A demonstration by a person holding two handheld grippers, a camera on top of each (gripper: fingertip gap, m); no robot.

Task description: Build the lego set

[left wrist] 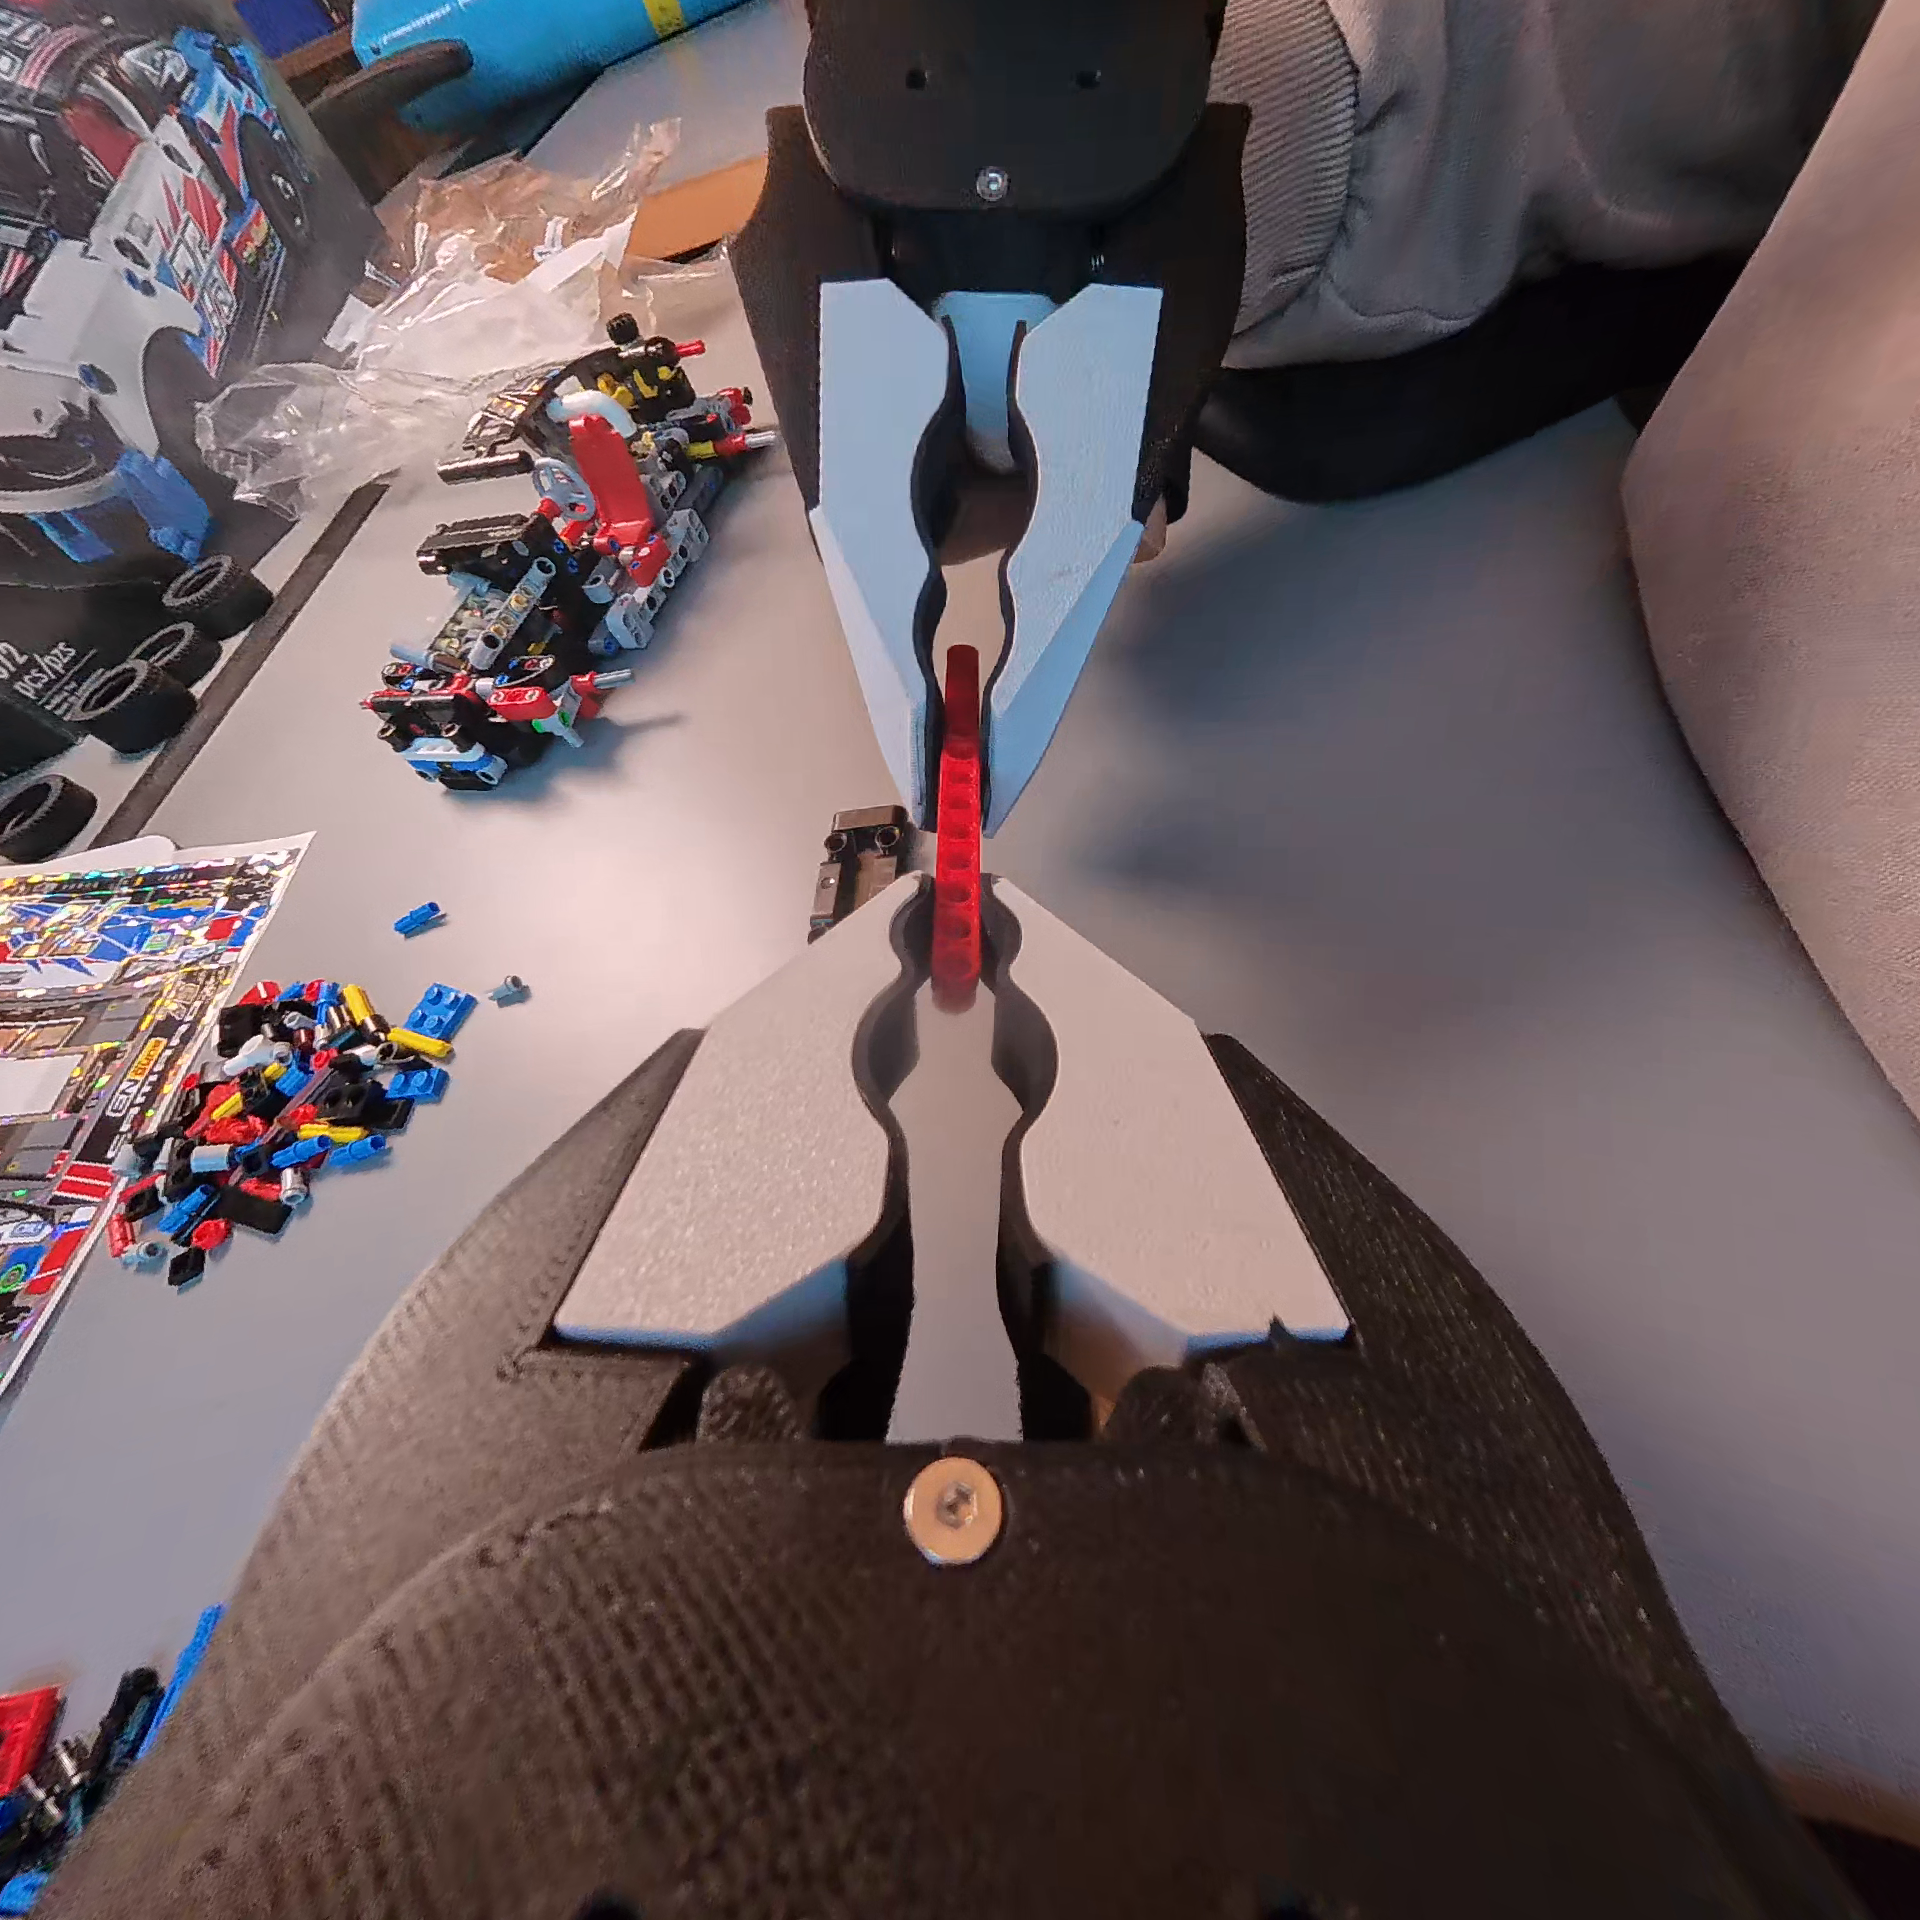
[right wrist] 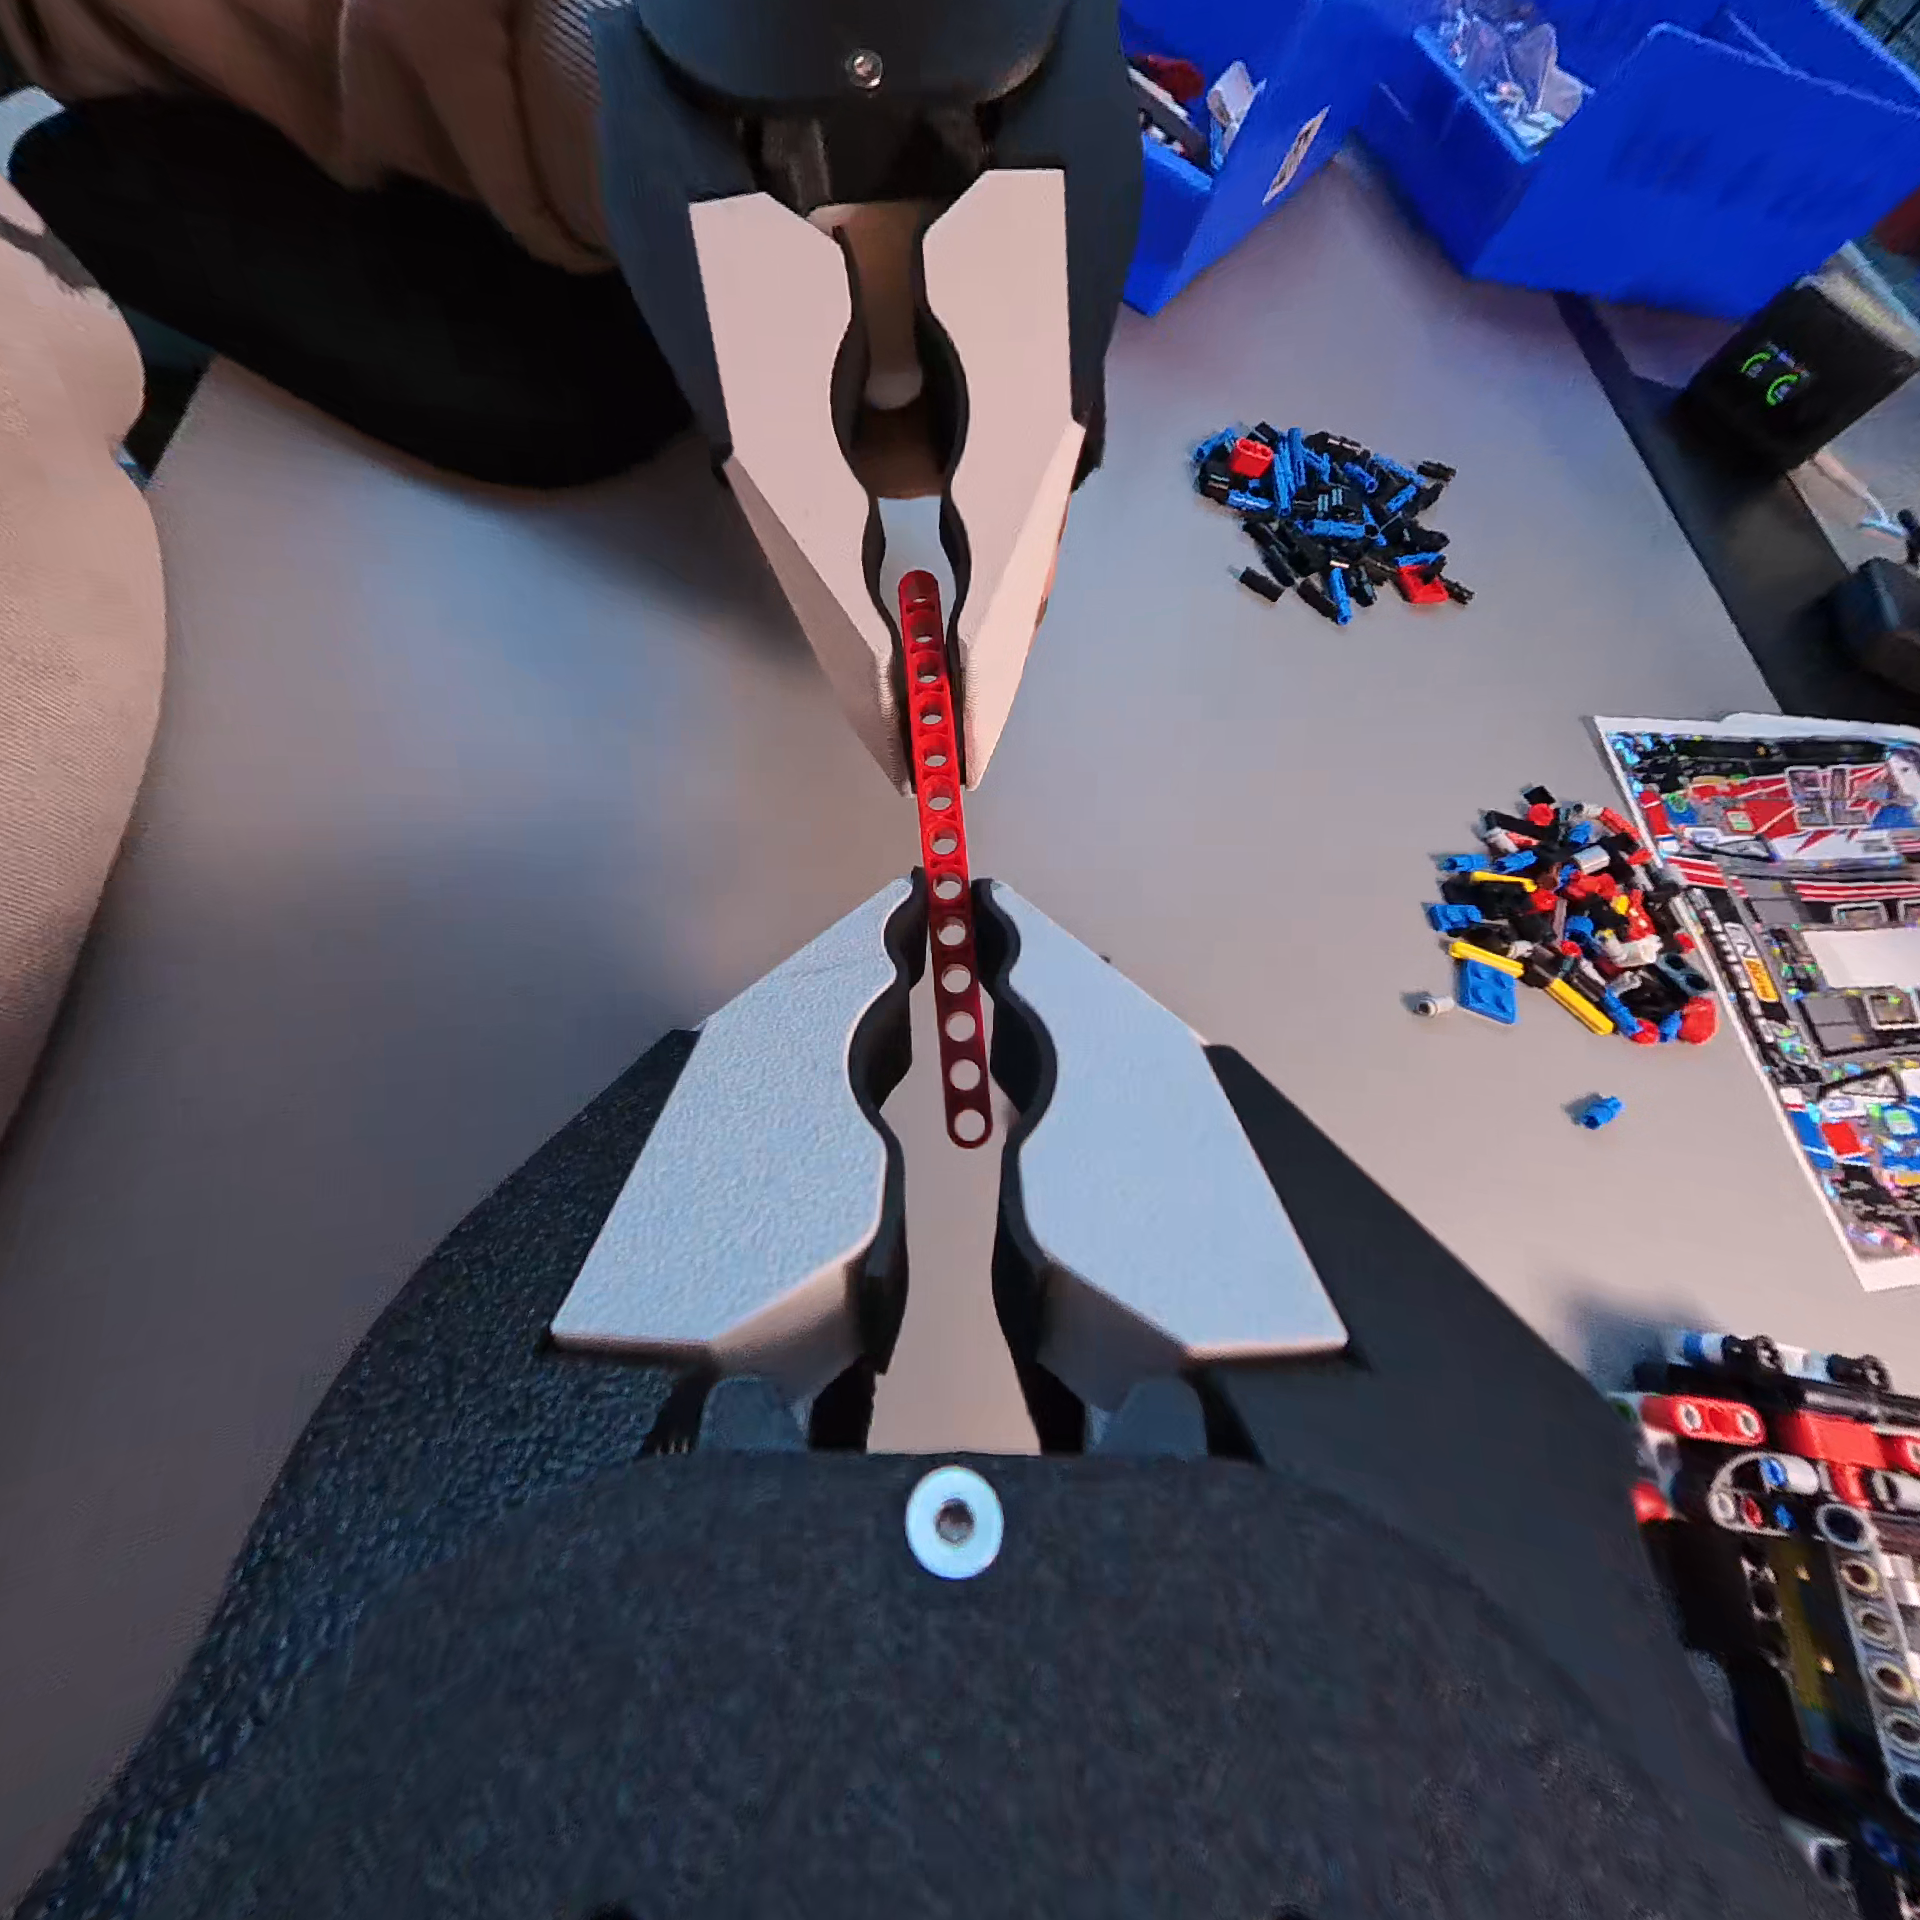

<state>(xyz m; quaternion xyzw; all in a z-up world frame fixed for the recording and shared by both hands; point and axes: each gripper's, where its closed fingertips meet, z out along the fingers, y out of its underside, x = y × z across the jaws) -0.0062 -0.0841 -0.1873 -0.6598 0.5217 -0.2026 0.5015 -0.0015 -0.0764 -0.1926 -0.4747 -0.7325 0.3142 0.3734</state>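
Observation:
A long red beam with holes (left wrist: 956, 831) is held above the grey table (left wrist: 1351, 831) between my two grippers, which face each other tip to tip. My left gripper (left wrist: 953, 883) is shut on one end of it. My right gripper (left wrist: 953, 821) is shut on the other end. In the right wrist view the beam (right wrist: 940, 842) runs from my right gripper (right wrist: 948, 883) up into my left gripper (right wrist: 928, 779). The partly built car chassis (left wrist: 582, 561) lies on the table to the left and shows at the lower right of the right wrist view (right wrist: 1787, 1507).
A pile of small mixed parts (left wrist: 301, 1101) lies beside a sticker sheet (left wrist: 104, 997). The set's box (left wrist: 135, 260), black tyres (left wrist: 156, 665) and plastic bags (left wrist: 468, 260) are at the far left. A black-and-blue parts pile (right wrist: 1330, 520) and blue bins (right wrist: 1558, 135) are farther off. The grippers are tip to tip, or close to it.

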